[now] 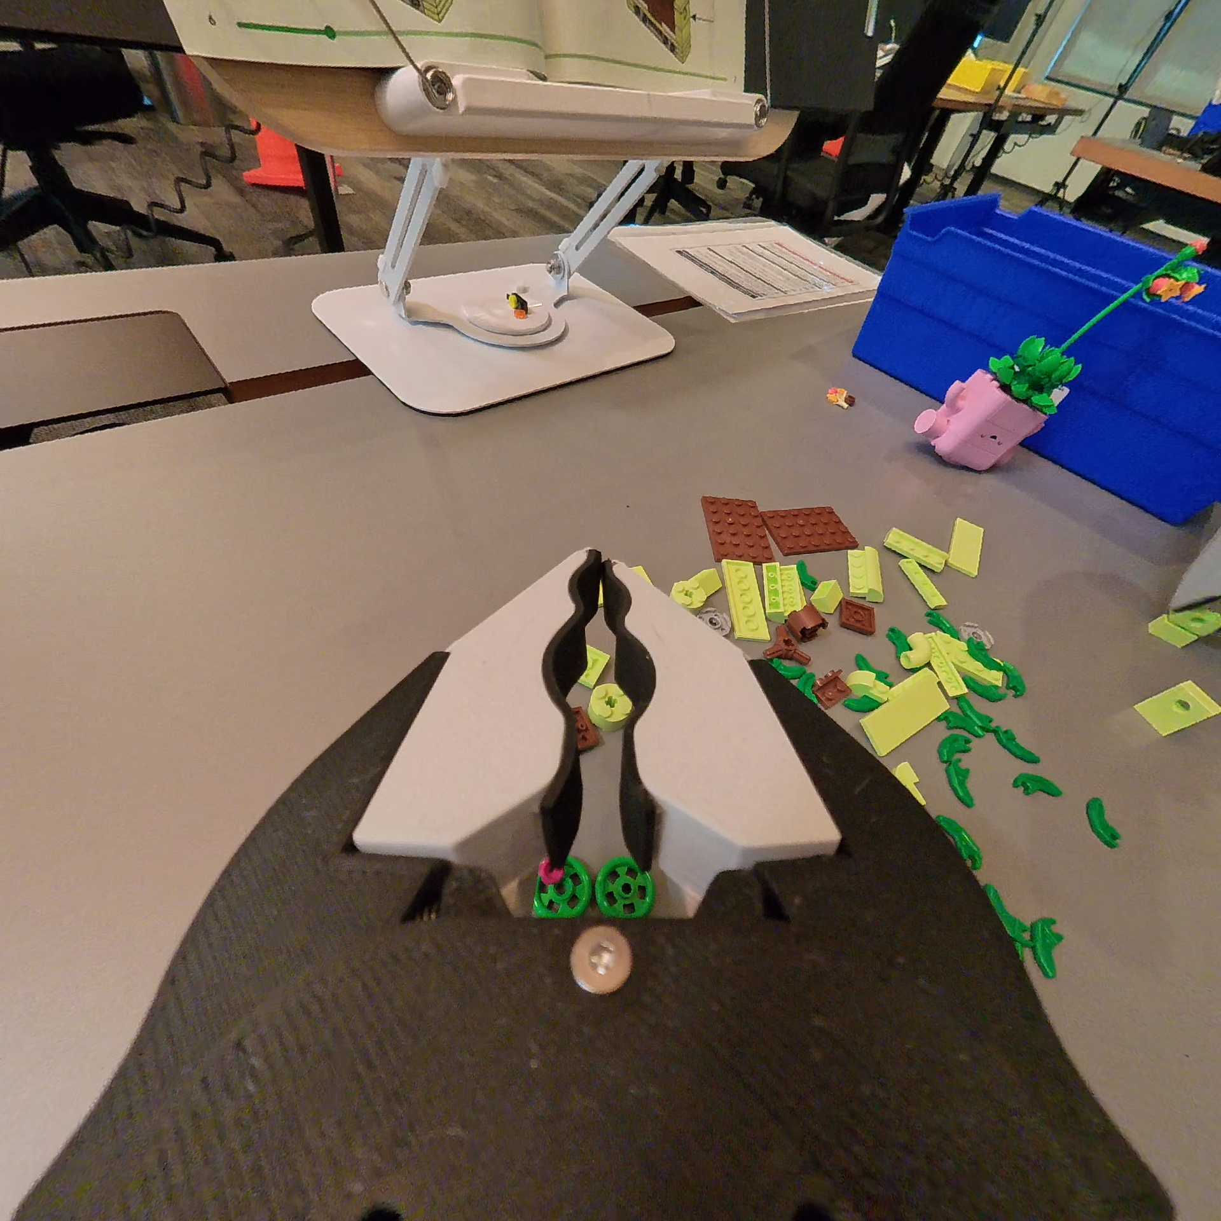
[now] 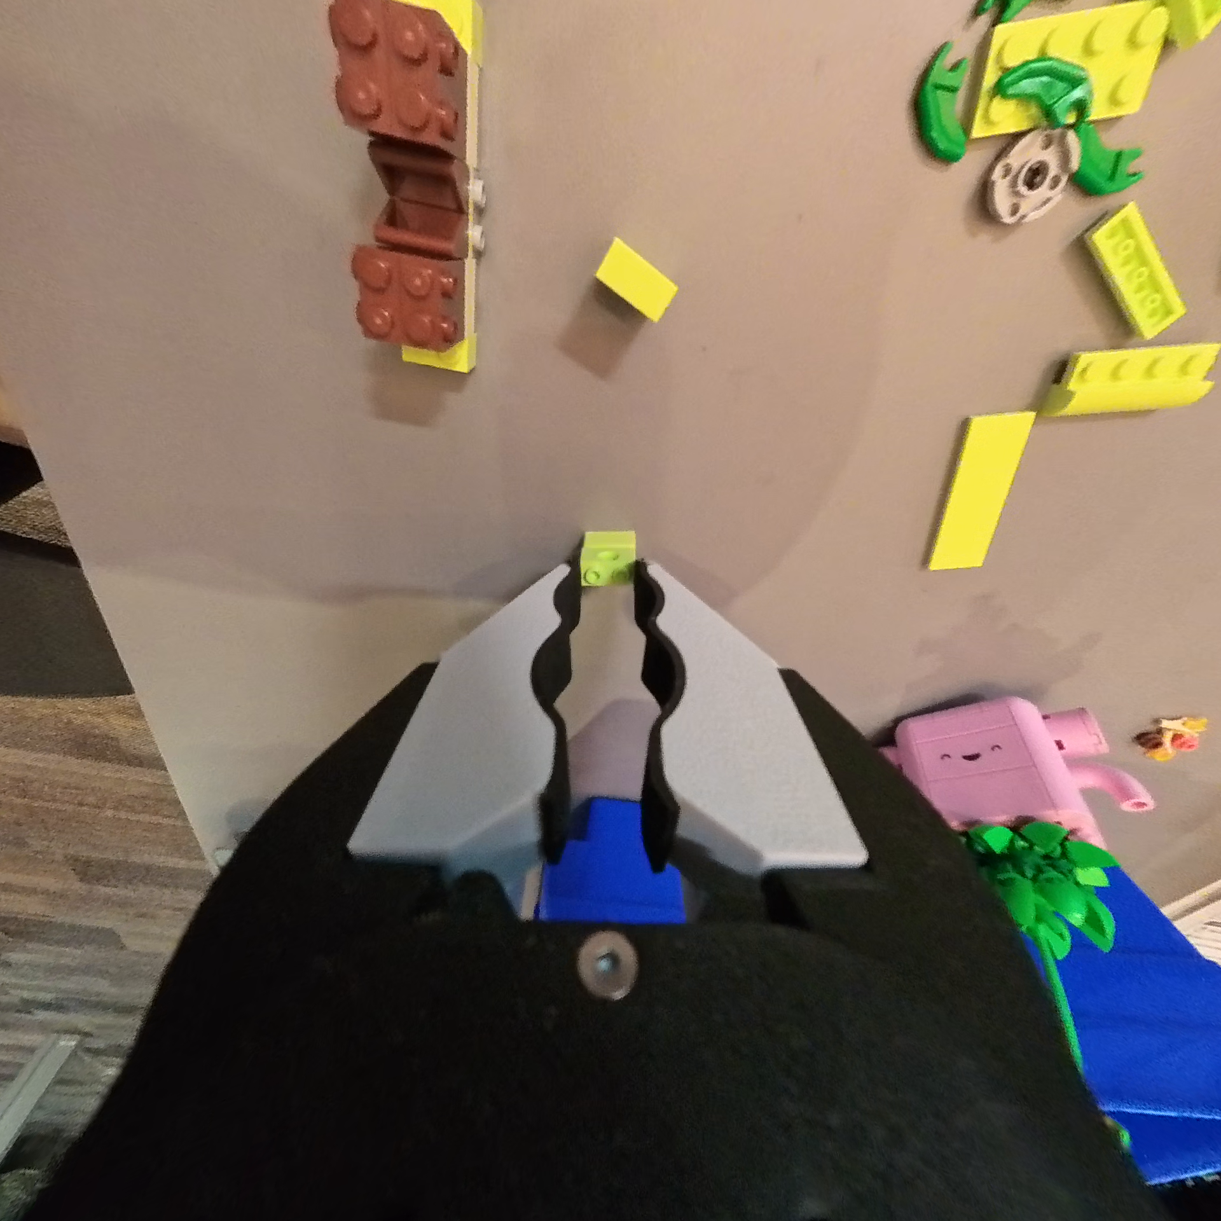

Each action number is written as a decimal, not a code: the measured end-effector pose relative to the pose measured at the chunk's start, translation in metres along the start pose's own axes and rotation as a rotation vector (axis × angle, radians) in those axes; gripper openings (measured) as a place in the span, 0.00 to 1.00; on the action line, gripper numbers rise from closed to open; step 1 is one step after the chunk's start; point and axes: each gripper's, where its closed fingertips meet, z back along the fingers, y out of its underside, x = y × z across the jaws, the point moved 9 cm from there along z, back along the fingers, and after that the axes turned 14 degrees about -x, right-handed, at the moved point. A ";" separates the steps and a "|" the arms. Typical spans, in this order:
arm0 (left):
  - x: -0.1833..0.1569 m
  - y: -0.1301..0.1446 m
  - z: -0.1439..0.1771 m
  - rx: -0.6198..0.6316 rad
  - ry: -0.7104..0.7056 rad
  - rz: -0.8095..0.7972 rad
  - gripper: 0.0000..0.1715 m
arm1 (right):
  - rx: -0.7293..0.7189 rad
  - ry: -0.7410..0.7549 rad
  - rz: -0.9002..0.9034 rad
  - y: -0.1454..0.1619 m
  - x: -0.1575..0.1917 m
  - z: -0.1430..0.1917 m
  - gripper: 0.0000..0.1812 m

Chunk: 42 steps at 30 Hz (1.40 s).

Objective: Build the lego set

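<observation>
Right wrist view: right gripper (image 2: 608,568) pinching small lime-green studded plastic brick (image 2: 608,558) above grey tabletop (image 2: 198,396). Left gripper (image 1: 602,561) pressed together, empty. Best carried level, seated squarely onto brown-and-lime partial assembly (image 2: 409,178).

Both views look along their tools, sharing the pink pot (image 1: 984,423) (image 2: 984,760).

Behind the white stand (image 1: 492,337) lie a laminated sheet (image 1: 746,264), rightward a blue bin (image 1: 1031,317).
</observation>
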 end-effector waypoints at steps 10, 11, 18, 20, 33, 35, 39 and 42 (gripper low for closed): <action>0.000 0.000 0.000 -0.002 0.000 0.002 0.00 | 0.008 0.007 0.033 0.000 0.001 -0.001 0.08; 0.000 0.000 0.000 -0.002 0.000 0.003 0.00 | 0.007 0.008 0.038 0.000 0.001 -0.001 0.08; 0.000 0.000 0.000 -0.001 -0.001 -0.001 0.00 | -0.051 -0.003 0.051 0.007 0.001 0.000 0.08; 0.000 0.000 0.000 -0.001 -0.001 0.000 0.00 | -0.067 -0.006 0.048 0.009 0.000 0.001 0.08; 0.000 0.000 0.000 0.006 -0.002 -0.003 0.00 | 0.053 -0.038 0.160 0.000 0.000 -0.002 0.08; 0.000 0.000 0.000 0.008 -0.002 -0.002 0.00 | 0.076 -0.046 0.175 -0.002 -0.001 -0.003 0.08; 0.000 0.000 0.000 0.008 0.000 0.004 0.00 | 0.088 -0.059 0.175 -0.003 -0.001 -0.004 0.08; 0.000 0.000 0.000 0.006 0.000 0.006 0.00 | 0.096 -0.063 0.177 -0.004 -0.002 -0.004 0.08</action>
